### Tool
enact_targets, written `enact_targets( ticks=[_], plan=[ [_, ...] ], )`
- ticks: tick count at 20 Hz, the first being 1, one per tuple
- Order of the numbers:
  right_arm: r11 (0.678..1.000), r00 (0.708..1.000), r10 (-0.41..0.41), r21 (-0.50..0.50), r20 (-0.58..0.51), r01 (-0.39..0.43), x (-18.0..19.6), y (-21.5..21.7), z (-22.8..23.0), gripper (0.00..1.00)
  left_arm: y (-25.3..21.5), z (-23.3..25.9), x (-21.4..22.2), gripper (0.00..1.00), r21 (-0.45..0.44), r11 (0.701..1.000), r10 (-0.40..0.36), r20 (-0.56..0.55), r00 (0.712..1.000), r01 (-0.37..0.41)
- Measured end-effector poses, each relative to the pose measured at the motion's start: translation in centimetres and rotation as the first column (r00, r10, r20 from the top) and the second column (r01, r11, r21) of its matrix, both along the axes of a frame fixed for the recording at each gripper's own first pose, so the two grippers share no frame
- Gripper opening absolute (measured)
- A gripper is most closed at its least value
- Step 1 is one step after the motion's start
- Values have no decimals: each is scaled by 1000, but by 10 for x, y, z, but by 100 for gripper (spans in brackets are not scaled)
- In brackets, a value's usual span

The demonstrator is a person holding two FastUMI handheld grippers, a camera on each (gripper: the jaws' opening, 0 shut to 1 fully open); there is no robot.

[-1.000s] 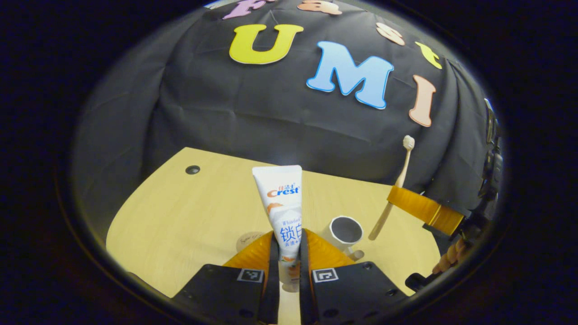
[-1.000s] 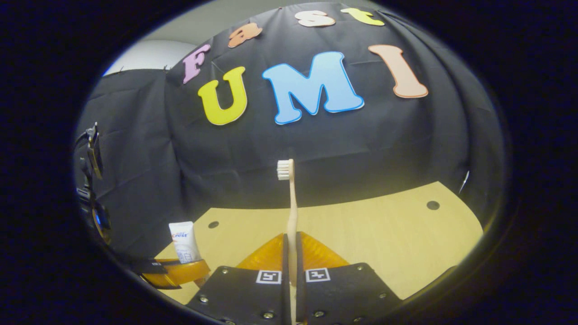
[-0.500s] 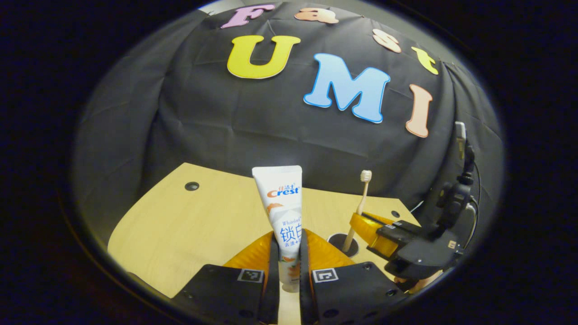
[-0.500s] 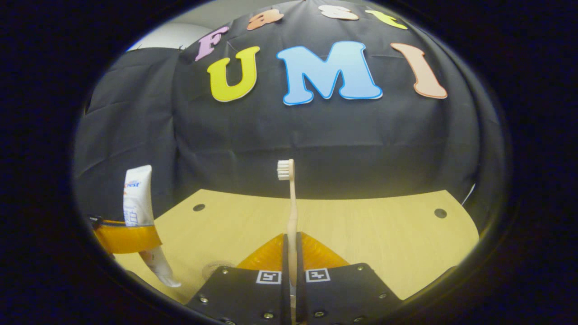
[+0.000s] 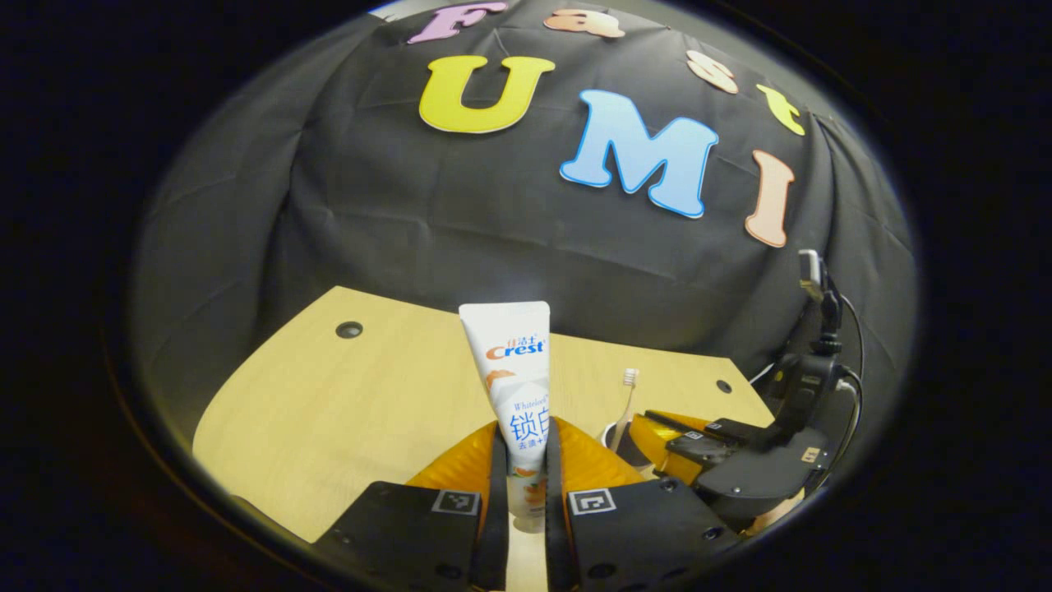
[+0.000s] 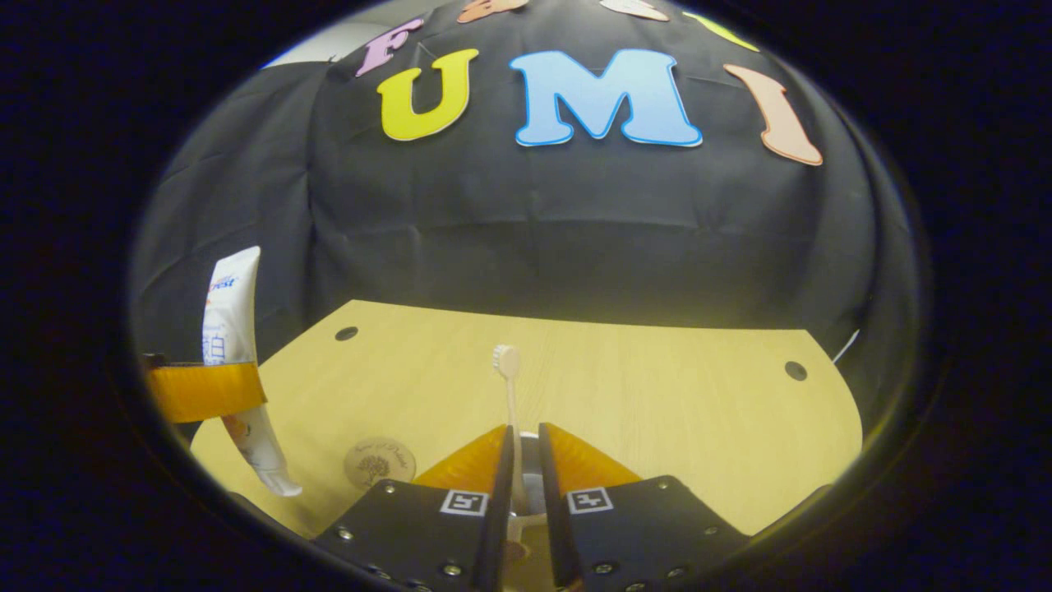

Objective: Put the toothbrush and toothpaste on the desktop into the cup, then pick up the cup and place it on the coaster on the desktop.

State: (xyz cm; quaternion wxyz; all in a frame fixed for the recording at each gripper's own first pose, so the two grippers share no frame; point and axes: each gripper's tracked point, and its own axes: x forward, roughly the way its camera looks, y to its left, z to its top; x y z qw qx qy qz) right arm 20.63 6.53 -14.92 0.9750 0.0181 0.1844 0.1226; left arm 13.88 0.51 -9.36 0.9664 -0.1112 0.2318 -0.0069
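My left gripper [image 5: 521, 456] is shut on a white toothpaste tube [image 5: 516, 370], held upright above the wooden table [image 5: 329, 411]. A little to its right, a toothbrush [image 5: 625, 399] stands bristles-up in the cup [image 5: 612, 436], which is mostly hidden behind the fingers. My right gripper [image 6: 524, 448] sits low over that cup with its fingers slightly apart. The toothbrush [image 6: 509, 386] stands loose between them, leaning near the left one. In the right gripper view, the left gripper [image 6: 205, 393] holds the toothpaste [image 6: 230, 321] at the far left.
A round wooden coaster [image 6: 380, 464] lies on the table just left of the right gripper. Small dark holes [image 6: 346, 333] [image 6: 795, 370] mark the table's back corners. The black cloth wall rises behind the table. The right gripper's body [image 5: 764, 469] crowds the lower right of the left gripper view.
The right gripper came down over the cup and its fingers parted. The toothbrush slid down into the cup. The left gripper kept hold of the toothpaste and barely moved.
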Motion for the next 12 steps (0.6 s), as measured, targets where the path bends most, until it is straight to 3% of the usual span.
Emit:
enact_targets(
  ticks=[3,4,6,9,12],
  plan=[
    [1000,1000,-9,4,9,9,-9,-7,10,42,-9,1,4,25,-7,1000,-15,8,1000,15],
    [1000,1000,-24,3,19,24,-11,-13,15,60,-11,1,7,25,-10,1000,-17,12,1000,18],
    [998,997,-56,0,45,56,-16,-25,25,75,-17,1,13,25,-23,999,-27,22,999,27],
    [994,991,-104,-1,86,105,-27,-49,44,83,-27,1,24,25,-57,998,-37,41,998,39],
    [988,980,-154,18,125,153,-45,-76,64,83,-36,1,36,23,-84,995,-46,66,997,51]
  ],
)
